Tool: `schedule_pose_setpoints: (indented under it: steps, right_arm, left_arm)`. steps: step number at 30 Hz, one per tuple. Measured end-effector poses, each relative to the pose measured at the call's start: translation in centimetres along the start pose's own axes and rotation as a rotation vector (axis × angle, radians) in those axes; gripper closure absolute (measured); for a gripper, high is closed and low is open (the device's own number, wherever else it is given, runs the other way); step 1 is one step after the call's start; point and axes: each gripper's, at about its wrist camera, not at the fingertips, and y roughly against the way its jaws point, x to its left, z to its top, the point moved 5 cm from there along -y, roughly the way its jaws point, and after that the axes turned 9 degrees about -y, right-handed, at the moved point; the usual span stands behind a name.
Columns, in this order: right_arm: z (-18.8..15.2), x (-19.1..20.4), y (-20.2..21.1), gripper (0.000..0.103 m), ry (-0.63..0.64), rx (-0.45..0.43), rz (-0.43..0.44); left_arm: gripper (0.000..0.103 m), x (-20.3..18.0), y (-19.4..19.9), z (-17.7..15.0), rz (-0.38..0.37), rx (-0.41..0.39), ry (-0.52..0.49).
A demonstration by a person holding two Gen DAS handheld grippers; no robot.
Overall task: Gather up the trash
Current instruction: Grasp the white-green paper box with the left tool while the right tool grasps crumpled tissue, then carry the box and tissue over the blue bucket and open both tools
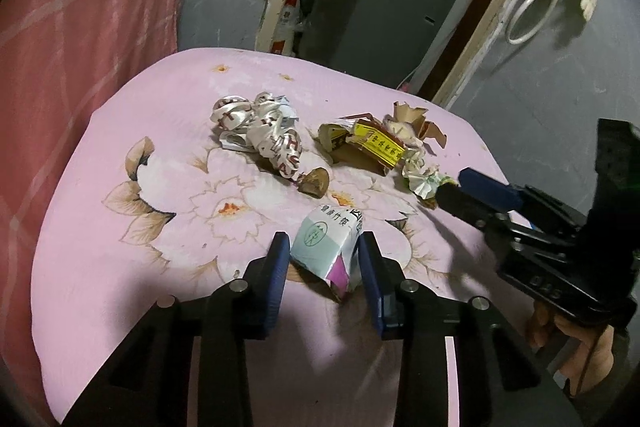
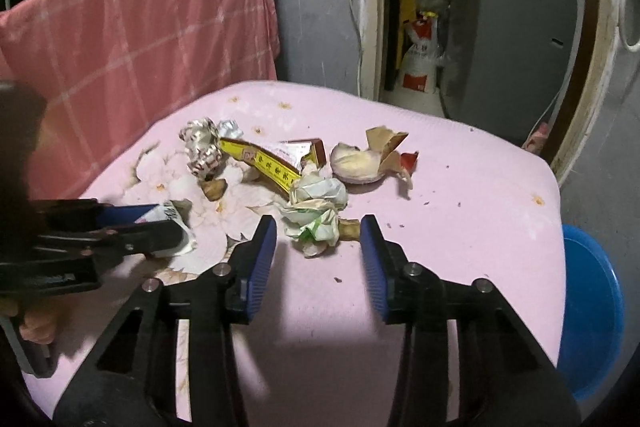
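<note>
On the pink flowered cloth lies a heap of trash. My left gripper is shut on a folded white and green paper packet, whose sides meet both blue pads. My right gripper stands open at the near end of the heap, with a crumpled white and green paper wad lying between its fingertips and small gaps on either side. In the left wrist view this right gripper reaches in from the right to the paper wad. In the right wrist view the left gripper comes from the left with the packet.
Farther back lie a crumpled white and red wrapper, a yellow and red carton, a brown lump and torn brown paper. A blue basin sits below the table's right edge. A red checked cloth hangs on the left.
</note>
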Motion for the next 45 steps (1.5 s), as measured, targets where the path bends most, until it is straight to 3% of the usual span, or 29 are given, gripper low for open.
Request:
schedule_pose_setpoints:
  steps: [3, 8, 15, 26, 36, 40, 45]
  right_arm:
    - [-0.1, -0.1, -0.6, 0.079, -0.005, 0.029, 0.002]
    - [-0.2, -0.2, -0.2, 0.092, -0.003, 0.013, 0.002]
    - [-0.6, -0.3, 1.7, 0.094, 0.007, -0.049, -0.013]
    - [0.7, -2.0, 10.2, 0.094, -0.037, -0.320, -0.036]
    - [1.8, -5.6, 21.4, 0.094, -0.087, -0.622, -0.133]
    - [1.7, -7.7, 25.3, 0.094, -0.096, -0.718, -0.203]
    - [0.8, -11.2, 27.9, 0.094, -0.133, -0.757, -0.272]
  left_arm:
    - [0.074, 0.3, 0.3, 0.0, 0.004, -0.004, 0.014]
    - [0.076, 0.4, 0.6, 0.0, 0.000, -0.011, 0.032]
    - [0.076, -0.8, 1.7, 0.2, -0.026, -0.057, 0.018]
    - [0.076, -5.8, 5.6, 3.1, -0.041, -0.271, -0.043]
    - [0.076, -15.9, 9.0, 7.8, -0.115, -0.522, -0.162]
    - [0.076, -19.5, 9.3, 9.0, -0.151, -0.577, -0.204]
    - [0.076, -23.6, 7.8, 10.3, -0.194, -0.589, -0.260]
